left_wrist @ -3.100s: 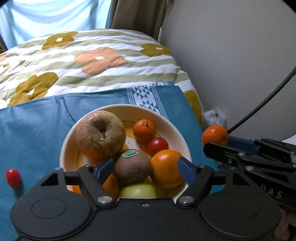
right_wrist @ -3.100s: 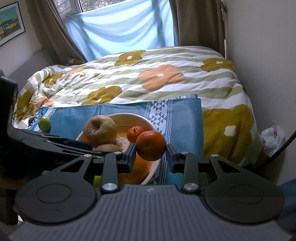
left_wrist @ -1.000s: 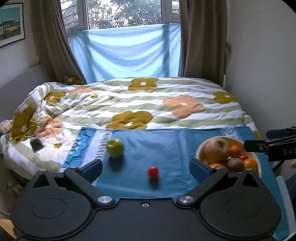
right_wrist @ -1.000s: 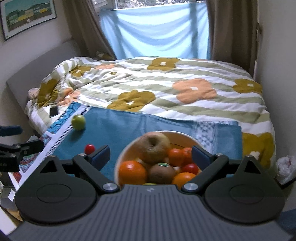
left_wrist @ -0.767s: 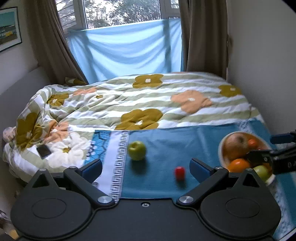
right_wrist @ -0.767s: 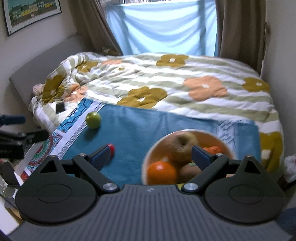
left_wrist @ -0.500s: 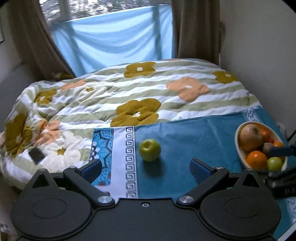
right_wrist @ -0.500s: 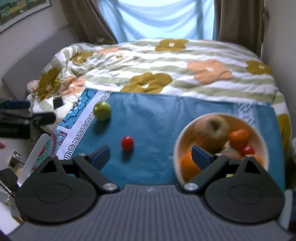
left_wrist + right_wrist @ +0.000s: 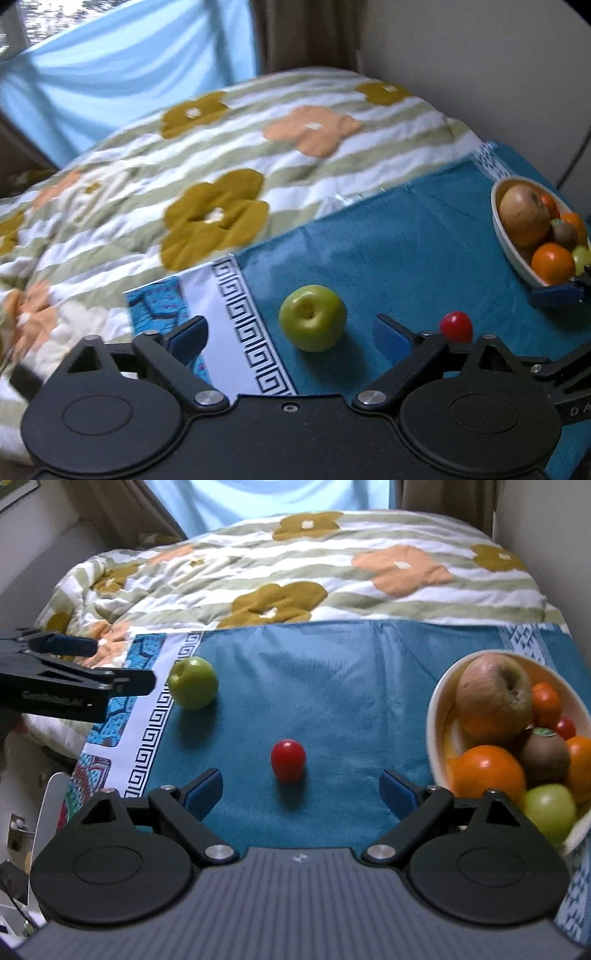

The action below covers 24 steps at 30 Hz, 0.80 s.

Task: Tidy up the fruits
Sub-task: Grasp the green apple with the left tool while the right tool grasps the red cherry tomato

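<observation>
A green apple [image 9: 313,318] lies on the blue cloth [image 9: 399,254], just ahead of my open, empty left gripper [image 9: 291,338]. A small red tomato [image 9: 455,326] lies to its right. In the right wrist view the tomato [image 9: 288,760] sits just ahead of my open, empty right gripper [image 9: 301,794], and the green apple [image 9: 192,682] lies further left. A cream bowl [image 9: 437,716] at the right holds a brown apple, oranges, a kiwi, small tomatoes and a green fruit. The bowl [image 9: 505,236] also shows in the left wrist view.
The cloth lies on a bed with a flowered, striped quilt [image 9: 303,561]. A patterned white and blue border [image 9: 147,716] runs along the cloth's left end. The left gripper shows as a black arm [image 9: 66,686] at the left. A wall stands at the right.
The right gripper released the orange into the bowl and swung left over the tomato. The left gripper left the bowl and moved down toward the green apple.
</observation>
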Motion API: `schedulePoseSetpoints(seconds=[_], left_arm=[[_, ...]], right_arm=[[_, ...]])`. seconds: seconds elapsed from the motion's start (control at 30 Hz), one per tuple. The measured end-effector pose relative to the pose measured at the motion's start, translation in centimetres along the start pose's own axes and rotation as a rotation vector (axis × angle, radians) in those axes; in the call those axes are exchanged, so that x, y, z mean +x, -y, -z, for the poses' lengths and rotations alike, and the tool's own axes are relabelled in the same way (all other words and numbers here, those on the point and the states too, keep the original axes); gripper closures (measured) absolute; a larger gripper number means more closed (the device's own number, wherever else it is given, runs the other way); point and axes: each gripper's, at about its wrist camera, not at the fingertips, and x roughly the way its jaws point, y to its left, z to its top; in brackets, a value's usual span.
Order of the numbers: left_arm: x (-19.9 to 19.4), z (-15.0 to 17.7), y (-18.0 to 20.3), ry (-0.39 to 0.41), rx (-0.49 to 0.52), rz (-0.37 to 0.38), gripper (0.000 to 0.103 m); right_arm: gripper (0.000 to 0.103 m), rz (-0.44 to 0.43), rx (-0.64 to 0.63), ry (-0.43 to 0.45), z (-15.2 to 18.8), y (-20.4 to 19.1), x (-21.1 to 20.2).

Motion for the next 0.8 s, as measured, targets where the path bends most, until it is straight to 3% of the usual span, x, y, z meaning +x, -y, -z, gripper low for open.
schedulePoseSetpoints(seconds=[0.2, 0.3, 0.43, 0.8], left_arm=[[3.5, -0.3, 0.1, -0.047, 0.061, 0.076, 0.021], [4.6, -0.1, 0.1, -0.066, 0.073, 0.104, 0.031], [5.6, 0.1, 0.0, -0.082, 0.076, 0.124, 0.044], [5.1, 0.8, 0.3, -0.065, 0.118, 0.114, 0.045]], right_arm=[[0.0, 0.031, 0.015, -0.014, -0.4, -1.0, 2.2], [0.016, 0.034, 0.029, -0.031, -0.5, -1.1, 3.1], [0.022, 0.045, 0.041, -0.044, -0.6, -1.3, 3.8], [0.039, 0.066, 0.051, -0.041, -0.7, -1.6, 4.6]])
